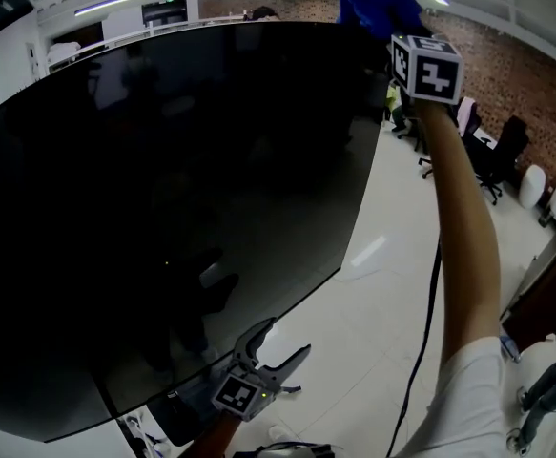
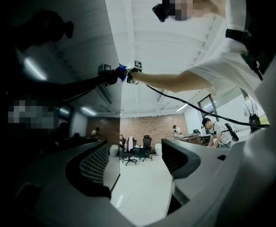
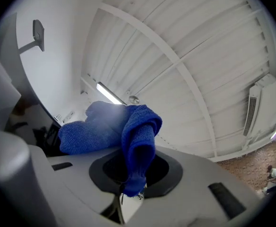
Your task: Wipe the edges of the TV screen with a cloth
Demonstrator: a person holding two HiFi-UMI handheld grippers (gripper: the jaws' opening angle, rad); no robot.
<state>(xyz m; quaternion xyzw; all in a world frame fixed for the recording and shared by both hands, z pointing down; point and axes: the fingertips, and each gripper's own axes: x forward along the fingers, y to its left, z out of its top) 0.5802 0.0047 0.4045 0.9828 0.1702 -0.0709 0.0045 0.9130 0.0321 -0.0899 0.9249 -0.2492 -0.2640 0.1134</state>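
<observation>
TV screen (image 1: 163, 208): large, dark and glossy; it fills the left and centre of the head view. It carries dim reflections.

Cloth (image 3: 114, 126): blue and bunched. It sits at the upper right corner of the TV screen, on the top edge. In the left gripper view it meets its own reflection at the screen's edge, so it appears to be touching there.

Right gripper (image 3: 133, 183): clenched on the cloth. One fold runs down into the gap between the jaws and is pinched there. The rest of the cloth bulges out past the jaw tips, towards the TV screen.

Cloth relative to right gripper: ahead of the jaws and over them, between the gripper and the screen corner. In the head view the marker cube (image 1: 428, 68) sits just right of the cloth and below it.

Right arm (image 1: 463, 218): bare and stretched upward, beside the right edge of the TV screen.

Left gripper (image 1: 287, 337): released, with its jaws spread apart and nothing between them. It is held low, just off the lower right corner of the TV screen and well apart from the cloth.

Cable (image 1: 425, 332): black; it hangs beside the right arm, to the right of the TV screen.

Floor (image 1: 373, 294): pale and glossy, showing past the screen's right edge.

Office chairs (image 1: 492, 160): dark, standing beyond the TV screen on the right by a brick wall (image 1: 516, 74).
</observation>
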